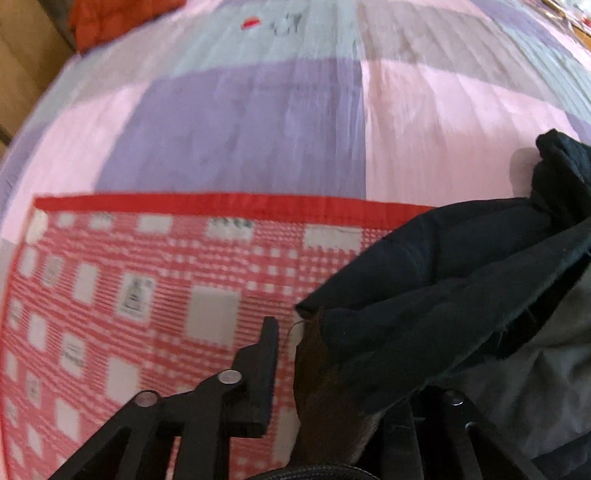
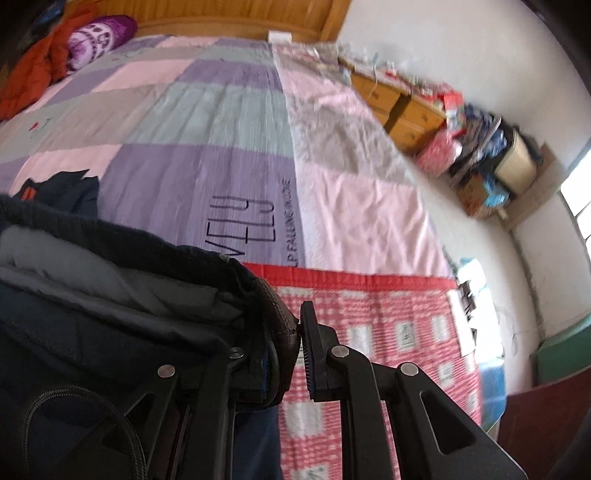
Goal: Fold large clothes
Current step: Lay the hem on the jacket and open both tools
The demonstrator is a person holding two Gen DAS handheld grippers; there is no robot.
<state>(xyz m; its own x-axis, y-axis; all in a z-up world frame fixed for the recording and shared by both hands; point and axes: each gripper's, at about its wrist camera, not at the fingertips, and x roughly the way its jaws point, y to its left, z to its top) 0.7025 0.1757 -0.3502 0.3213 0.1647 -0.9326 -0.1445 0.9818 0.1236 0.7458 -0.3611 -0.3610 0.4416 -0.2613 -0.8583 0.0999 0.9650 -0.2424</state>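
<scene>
A large dark navy jacket with grey lining (image 1: 443, 295) hangs over a red-checked mat (image 1: 147, 295) on the bed. My left gripper (image 1: 291, 354) is shut on the jacket's edge; the cloth hides its right finger, and the left finger (image 1: 266, 354) shows. In the right wrist view the jacket (image 2: 110, 295) fills the lower left. My right gripper (image 2: 291, 343) is shut on its ribbed hem (image 2: 280, 317). Both grippers hold the jacket lifted above the mat (image 2: 388, 332).
A pink, purple and grey patchwork sheet (image 2: 221, 129) covers the bed. An orange garment (image 2: 33, 74) and a purple pillow (image 2: 99, 33) lie at the head. A wooden dresser (image 2: 399, 107) and piled clutter (image 2: 476, 158) stand along the right wall.
</scene>
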